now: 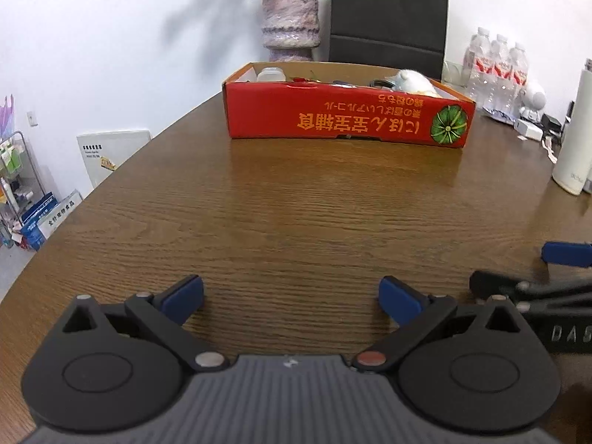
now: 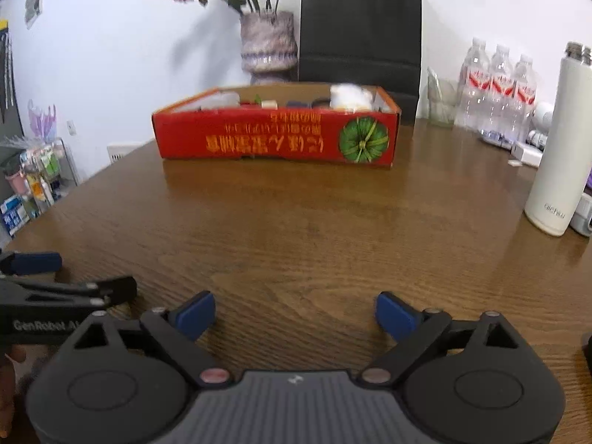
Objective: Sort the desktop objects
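Note:
A red cardboard box point(image 1: 333, 118) point(image 2: 259, 137) with orange print and a green pumpkin picture stands far across the brown wooden table point(image 1: 296, 214) point(image 2: 314, 229). Several small objects lie inside it, among them a white plush item point(image 1: 412, 81) point(image 2: 349, 96) and a white container point(image 1: 271, 74). My left gripper point(image 1: 292, 298) is open low over the near table, nothing between its blue pads. My right gripper point(image 2: 296, 314) is open likewise, nothing between its pads. Each gripper shows at the edge of the other's view, side by side.
A tall white flask point(image 2: 557, 155) point(image 1: 575, 137) stands at the right. Behind it are water bottles point(image 2: 497, 88) point(image 1: 495, 66) and small white gadgets. A vase with dried flowers point(image 2: 268, 40) point(image 1: 290, 18) and a black paper bag point(image 2: 360, 26) stand behind the box.

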